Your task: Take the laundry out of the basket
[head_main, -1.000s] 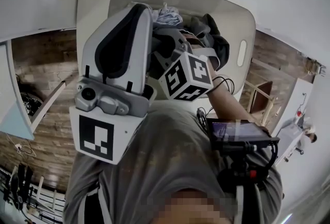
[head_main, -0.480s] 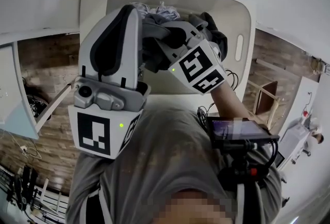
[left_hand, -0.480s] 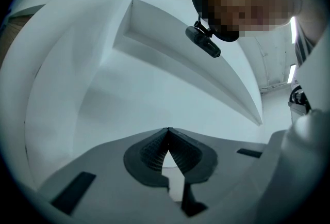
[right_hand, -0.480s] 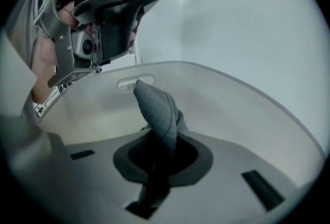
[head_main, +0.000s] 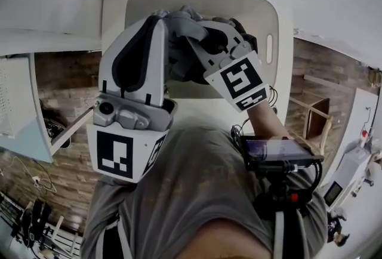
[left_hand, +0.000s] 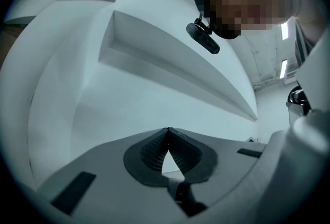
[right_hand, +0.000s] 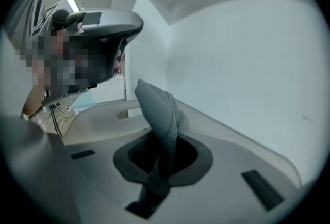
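Observation:
The white laundry basket (head_main: 271,19) stands at the top of the head view, with dark laundry (head_main: 242,34) still in it near the right side. My right gripper (right_hand: 164,158) is shut on a grey cloth (right_hand: 157,107) that sticks up from between its jaws. In the head view that grey cloth (head_main: 185,22) hangs above the basket, beside the right gripper's marker cube (head_main: 242,82). My left gripper (left_hand: 167,131) is shut with nothing in it and points at a white wall. Its body (head_main: 134,91) fills the left foreground and hides part of the basket.
The basket sits on a white surface (head_main: 113,13) against a white wall. Brick-patterned floor (head_main: 65,102) shows on both sides. The person's grey shirt (head_main: 197,192) and a black device (head_main: 277,153) at the waist fill the lower view.
The right gripper has risen and swung right, drawing the grey cloth up out of the basket. The left gripper stays roughly where it was.

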The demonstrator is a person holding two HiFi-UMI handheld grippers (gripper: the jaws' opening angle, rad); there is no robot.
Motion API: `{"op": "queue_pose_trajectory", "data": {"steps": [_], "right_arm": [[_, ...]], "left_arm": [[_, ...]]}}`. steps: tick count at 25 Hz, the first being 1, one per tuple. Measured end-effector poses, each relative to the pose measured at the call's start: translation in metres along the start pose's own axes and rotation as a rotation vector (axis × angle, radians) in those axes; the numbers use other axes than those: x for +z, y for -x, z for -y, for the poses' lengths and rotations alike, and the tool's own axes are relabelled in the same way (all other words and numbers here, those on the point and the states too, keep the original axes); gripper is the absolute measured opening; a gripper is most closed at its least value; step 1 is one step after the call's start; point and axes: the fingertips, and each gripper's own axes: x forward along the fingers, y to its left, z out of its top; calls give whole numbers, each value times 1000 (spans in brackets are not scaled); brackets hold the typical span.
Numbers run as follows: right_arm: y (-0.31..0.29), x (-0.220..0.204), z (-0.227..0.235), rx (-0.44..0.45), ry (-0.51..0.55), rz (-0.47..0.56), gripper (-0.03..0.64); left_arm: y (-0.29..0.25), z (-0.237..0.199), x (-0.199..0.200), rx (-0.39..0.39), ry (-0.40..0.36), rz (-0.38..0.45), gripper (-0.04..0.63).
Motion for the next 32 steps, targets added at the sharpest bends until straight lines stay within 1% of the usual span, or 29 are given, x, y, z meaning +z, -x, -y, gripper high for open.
{"op": "queue_pose_trajectory", "data": {"steps": [4, 11, 17, 21, 26, 32], "right_arm": [[20, 21, 7, -45, -9, 83, 41], [56, 51, 18, -100, -35, 199, 41], [90, 86, 27, -144, -39, 320, 41], [114, 103, 32, -177, -26, 355, 41], [146, 128, 38, -211, -3, 431, 41], [172, 145, 42, -261, 17, 480, 41]], "left_arm": [[3, 17, 6, -12, -43, 4, 8], [17, 39, 29, -9, -89, 38, 8], [25, 57, 39, -28, -118, 47, 8], [29, 63, 44, -33, -135, 56, 8], [36, 75, 50, -45, -151, 64, 8], [44, 80, 44, -65, -157, 72, 8]]}}
